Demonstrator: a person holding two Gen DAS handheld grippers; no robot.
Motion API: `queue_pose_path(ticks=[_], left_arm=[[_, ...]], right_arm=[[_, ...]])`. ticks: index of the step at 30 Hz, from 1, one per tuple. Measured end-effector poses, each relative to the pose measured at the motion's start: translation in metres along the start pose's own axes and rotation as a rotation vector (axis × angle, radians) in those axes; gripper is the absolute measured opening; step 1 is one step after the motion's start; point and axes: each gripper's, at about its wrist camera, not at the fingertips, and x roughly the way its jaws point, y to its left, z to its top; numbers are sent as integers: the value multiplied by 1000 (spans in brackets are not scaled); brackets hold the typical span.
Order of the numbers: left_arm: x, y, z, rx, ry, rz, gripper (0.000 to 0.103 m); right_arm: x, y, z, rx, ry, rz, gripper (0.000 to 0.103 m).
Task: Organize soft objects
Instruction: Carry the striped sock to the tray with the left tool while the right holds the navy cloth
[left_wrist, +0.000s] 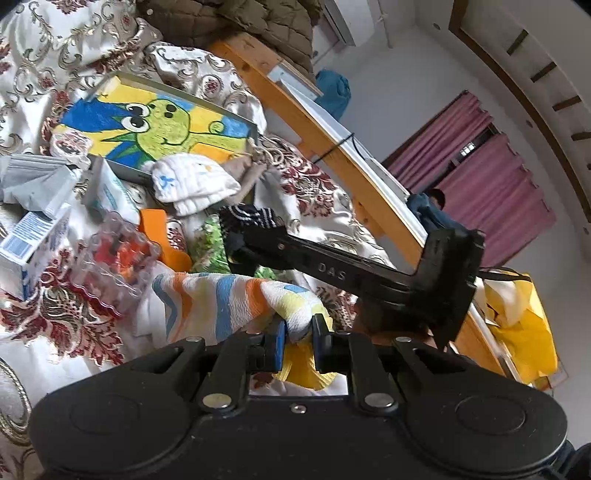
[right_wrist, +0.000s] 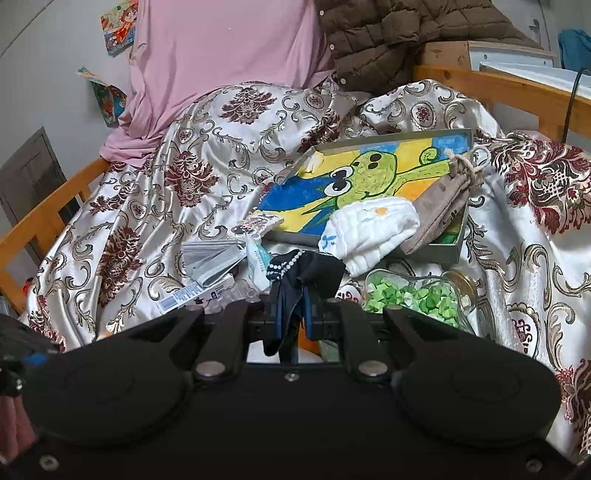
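Note:
My left gripper (left_wrist: 298, 338) is shut on a striped cloth (left_wrist: 225, 302) in orange, blue, yellow and white, held over the bed. My right gripper (right_wrist: 295, 314) is shut on a dark navy sock (right_wrist: 301, 280) with a striped cuff; in the left wrist view the right gripper (left_wrist: 242, 240) reaches in from the right with that sock (left_wrist: 247, 218). A folded white cloth (right_wrist: 369, 230) and a beige drawstring pouch (right_wrist: 439, 210) lie on a tray with a green cartoon picture (right_wrist: 369, 173). The white cloth also shows in the left wrist view (left_wrist: 192, 182).
A floral satin bedspread (right_wrist: 184, 184) covers the bed. On it are a clear dish of green paper stars (right_wrist: 413, 295), small boxes (left_wrist: 29, 243), a clear plastic container (left_wrist: 118, 258) and an orange object (left_wrist: 162, 236). A wooden bed rail (left_wrist: 332, 136), pink sheet (right_wrist: 221, 55) and brown jacket (right_wrist: 388, 40) surround it.

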Motion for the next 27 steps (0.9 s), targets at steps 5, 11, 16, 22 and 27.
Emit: queue_pose_path(ticks=[5, 11, 16, 22, 27], left_arm=[[-5, 0, 2, -3, -18, -9, 16], [-9, -1, 3, -4, -42, -19, 16], [-8, 0, 3, -12, -40, -6, 16], [-8, 0, 4, -11, -38, -5, 16], [-9, 1, 4, -14, -40, -2, 16]], right_arm=[[0, 3, -1, -8, -1, -4, 5], [0, 4, -2, -31, 4, -12, 5], [0, 3, -2, -38, 9, -8, 6], [2, 1, -1, -43, 13, -5, 5], [1, 2, -2, -42, 13, -6, 5]])
